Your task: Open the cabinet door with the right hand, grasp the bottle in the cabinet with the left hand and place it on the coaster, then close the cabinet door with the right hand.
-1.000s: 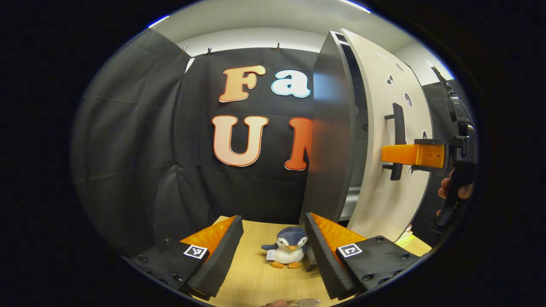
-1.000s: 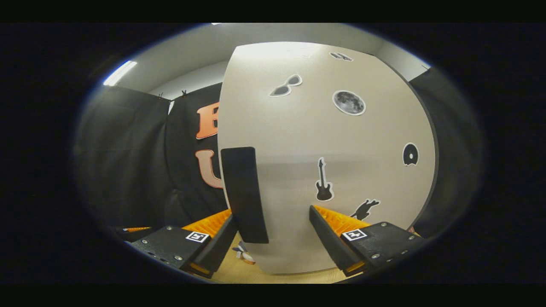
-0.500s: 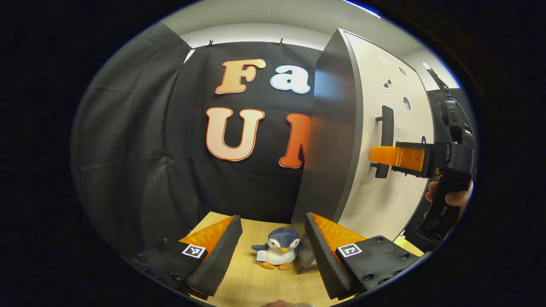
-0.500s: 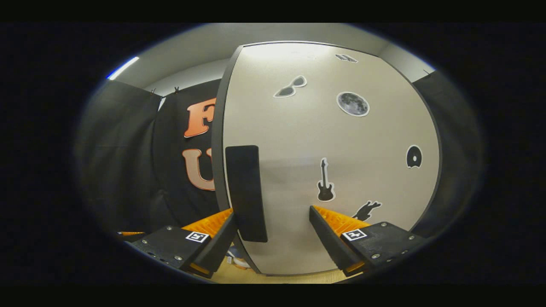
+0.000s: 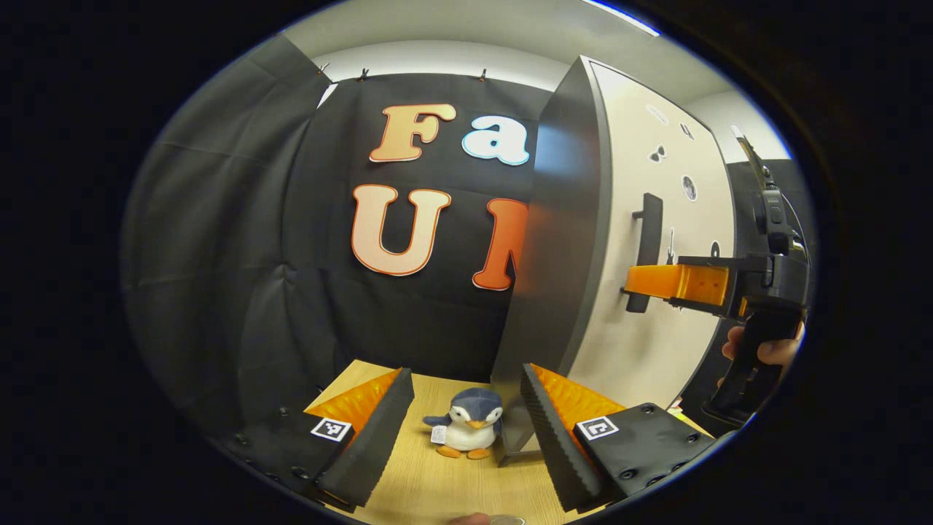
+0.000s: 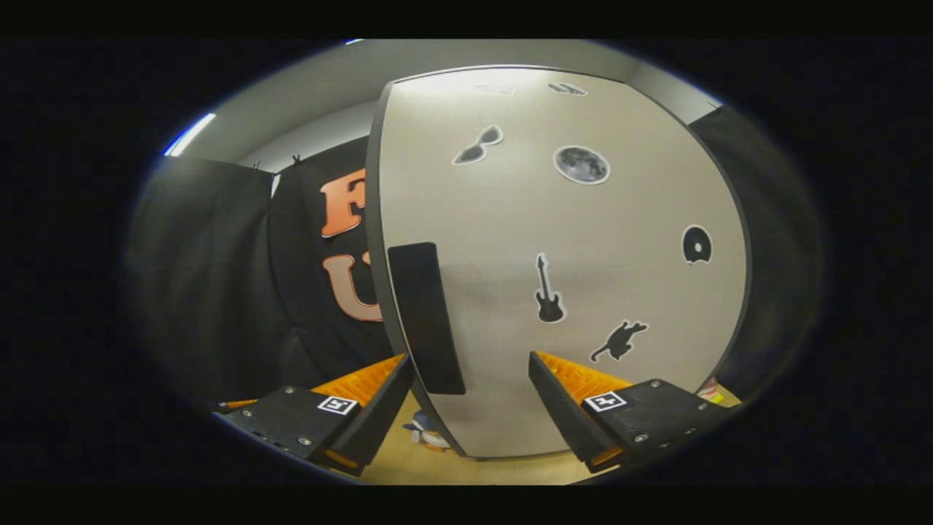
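Observation:
The pale cabinet door [image 6: 583,292], dotted with dark stickers, lies flush against the dark cabinet side [image 5: 561,240]. Its black bar handle [image 6: 426,317] stands upright. My right gripper [image 6: 466,408] is open, with the handle's lower end between its spread fingers and neither one pressing on it. The left gripper view has that gripper [image 5: 638,281] side-on at the handle [image 5: 645,251], held by a hand [image 5: 765,350]. My left gripper [image 5: 466,437] is open and empty, low over the wooden table [image 5: 437,488].
A small plush penguin [image 5: 466,432] sits on the table by the cabinet's near corner, between my left fingers in that view. A sliver of something clear and round [image 5: 504,520] shows at the bottom edge; I cannot tell what it is.
The door has swung from ajar to flush against the cabinet. My right gripper followed the handle and has drawn back a little. The left gripper drifted slightly.

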`<state>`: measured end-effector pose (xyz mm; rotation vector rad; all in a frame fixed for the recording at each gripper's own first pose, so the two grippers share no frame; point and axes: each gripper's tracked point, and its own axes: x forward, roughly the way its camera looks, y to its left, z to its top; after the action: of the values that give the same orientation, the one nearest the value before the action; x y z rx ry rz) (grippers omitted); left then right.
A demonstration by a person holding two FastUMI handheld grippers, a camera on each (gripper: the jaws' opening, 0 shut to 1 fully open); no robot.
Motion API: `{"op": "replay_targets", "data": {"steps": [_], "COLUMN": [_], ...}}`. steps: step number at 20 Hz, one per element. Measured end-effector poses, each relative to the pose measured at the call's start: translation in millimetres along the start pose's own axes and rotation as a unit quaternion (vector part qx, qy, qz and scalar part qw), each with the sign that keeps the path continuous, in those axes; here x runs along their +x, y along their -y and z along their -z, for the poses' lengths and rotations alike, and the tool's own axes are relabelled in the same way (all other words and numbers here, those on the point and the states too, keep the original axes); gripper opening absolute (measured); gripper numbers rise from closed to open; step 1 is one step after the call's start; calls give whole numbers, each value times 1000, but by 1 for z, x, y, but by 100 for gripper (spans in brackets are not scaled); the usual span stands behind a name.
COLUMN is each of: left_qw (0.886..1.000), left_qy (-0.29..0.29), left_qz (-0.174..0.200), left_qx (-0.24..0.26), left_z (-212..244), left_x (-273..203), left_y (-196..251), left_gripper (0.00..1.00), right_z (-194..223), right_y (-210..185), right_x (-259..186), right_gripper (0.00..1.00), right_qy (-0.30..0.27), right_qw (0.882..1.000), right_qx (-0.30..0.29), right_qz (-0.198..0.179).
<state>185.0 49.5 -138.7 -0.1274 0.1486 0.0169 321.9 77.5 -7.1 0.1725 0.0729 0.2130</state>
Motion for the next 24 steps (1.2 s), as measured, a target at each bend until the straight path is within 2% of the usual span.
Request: {"op": "replay_targets", "data": {"steps": [1,2,5,7,14,19,24], "left_qw": [1000,1000,1000,999,996,995,995], "left_qy": [4,9,22,32,54,55,57], "left_qz": [1,1,4,8,20,13,-3], "left_qx": [2,7,15,21,63,81,82], "left_z": [-4,-9,-24,-36,-56,-54,-56], "left_x": [-7,-15,-41,-59,-124,-161,-185], "left_y": [5,11,31,46,102,123,126], "left_gripper": [99,94,96,99,94,94,96], "right_z": [-3,-5,-14,-19,-18,-19,-20], "right_y": [1,3,15,30,84,103,105], "right_x": [-14,-28,-79,-116,-232,-286,-309], "right_gripper": [100,97,97,97,97,97,97], "right_qy": [3,4,14,19,16,24,25], "right_qw": [1000,1000,1000,999,997,996,996], "right_qx": [0,-3,-19,-35,-49,-53,-53], "right_qz": [-3,-3,4,16,57,67,60]}}
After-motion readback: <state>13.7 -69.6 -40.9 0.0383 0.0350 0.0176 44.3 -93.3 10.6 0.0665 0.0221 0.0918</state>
